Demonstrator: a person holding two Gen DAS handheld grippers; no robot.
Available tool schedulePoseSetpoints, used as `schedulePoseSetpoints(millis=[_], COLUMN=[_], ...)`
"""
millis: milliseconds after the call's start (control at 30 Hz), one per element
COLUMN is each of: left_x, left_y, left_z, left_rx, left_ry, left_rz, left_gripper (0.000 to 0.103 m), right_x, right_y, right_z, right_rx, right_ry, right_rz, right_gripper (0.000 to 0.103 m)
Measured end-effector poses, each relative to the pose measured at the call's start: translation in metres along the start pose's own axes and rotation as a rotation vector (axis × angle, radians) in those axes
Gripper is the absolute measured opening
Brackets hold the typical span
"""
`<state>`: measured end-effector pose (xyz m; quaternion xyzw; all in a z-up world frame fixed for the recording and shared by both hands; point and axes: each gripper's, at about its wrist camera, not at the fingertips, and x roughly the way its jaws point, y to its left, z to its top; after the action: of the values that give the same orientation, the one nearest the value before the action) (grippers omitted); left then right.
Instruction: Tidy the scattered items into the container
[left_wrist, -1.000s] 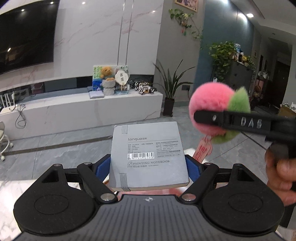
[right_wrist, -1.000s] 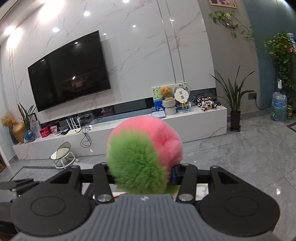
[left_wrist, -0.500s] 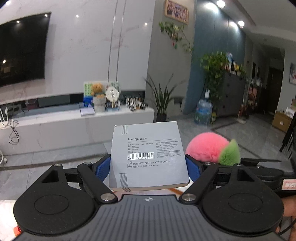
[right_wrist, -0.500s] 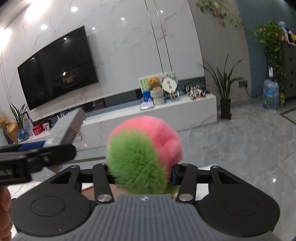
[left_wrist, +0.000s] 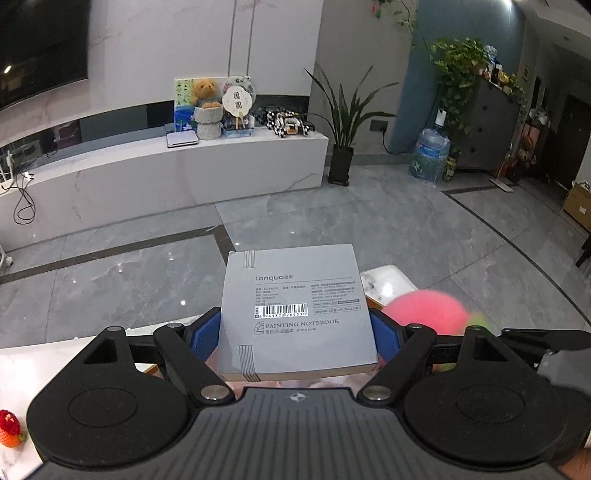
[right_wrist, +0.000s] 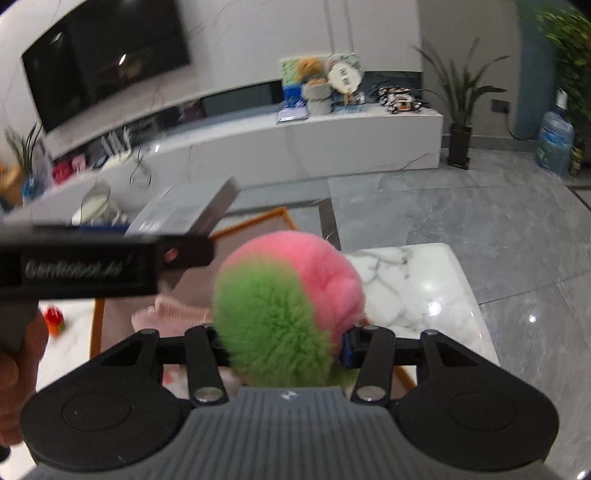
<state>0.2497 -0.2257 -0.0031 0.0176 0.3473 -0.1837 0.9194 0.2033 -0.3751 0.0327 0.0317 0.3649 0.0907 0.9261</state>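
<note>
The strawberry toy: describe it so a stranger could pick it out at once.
Start at the white marble table with the orange-rimmed tray. Left of that tray's rim, on bare marble, lies the strawberry toy; the left wrist view catches it at its bottom-left edge. It is small, red and green-leafed, unlike the fluffy pink-and-green pompom and grey notebook, which are held.

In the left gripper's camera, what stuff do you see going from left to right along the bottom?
Strawberry → grey notebook held by the left gripper → pink and green pompom.
</note>
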Motion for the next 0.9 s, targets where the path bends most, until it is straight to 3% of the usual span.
schedulePoseSetpoints(millis=[167,900], left_x=[0.004,0.011], left_y=[-0.004,-0.008], left_z=[0.0,0.003], left_rx=[0.007,-0.012], left_ry=[0.024,0.048], left_rz=[-0.009,-0.027], left_gripper=[0.096,0.095], right_x=[0.001,-0.004], right_y=[0.008,0.001], right_z=[-0.003,0.004], right_rx=[-0.069,-0.05], right_ry=[0.005,-0.022], right_rz=[-0.043,-0.082], right_gripper=[0.073,0.078])
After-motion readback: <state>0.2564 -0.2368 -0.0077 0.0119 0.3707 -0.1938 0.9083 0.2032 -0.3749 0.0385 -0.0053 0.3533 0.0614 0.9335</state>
